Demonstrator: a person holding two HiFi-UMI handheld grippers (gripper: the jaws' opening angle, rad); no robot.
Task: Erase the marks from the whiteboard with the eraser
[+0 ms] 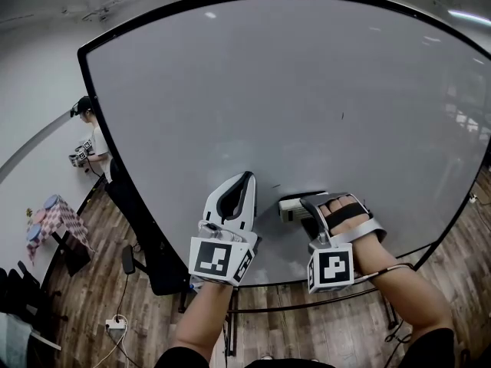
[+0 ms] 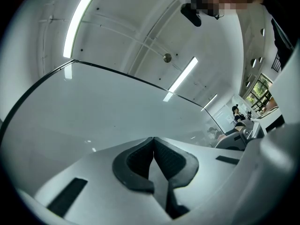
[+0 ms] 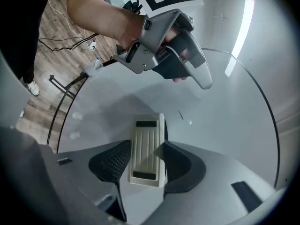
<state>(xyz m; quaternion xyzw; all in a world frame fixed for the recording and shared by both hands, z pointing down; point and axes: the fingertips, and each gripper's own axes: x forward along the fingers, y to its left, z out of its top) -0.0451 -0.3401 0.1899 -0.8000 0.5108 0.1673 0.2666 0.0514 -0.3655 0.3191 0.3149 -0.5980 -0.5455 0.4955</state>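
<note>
Left side first: my left gripper (image 1: pixel 245 181) is pinched together with nothing in it, tips up against the whiteboard (image 1: pixel 253 83) just above its bottom edge, so it's basically idle. Right beside it, the right gripper (image 3: pixel 146 146) is clamped on the eraser (image 1: pixel 294 206), which sits flat on the board near the middle of the bottom edge. The board looks almost clean. I can only spot a short dark stroke (image 3: pixel 181 115) just past the eraser's front end, plus a tiny tick (image 1: pixel 343 116) higher up toward the right edge. My plan would be to keep the eraser face flat with even pressure, push straight over that near stroke, then sweep up-right to the tick. I'd also pull the left gripper clear so it doesn't smear anything.
</note>
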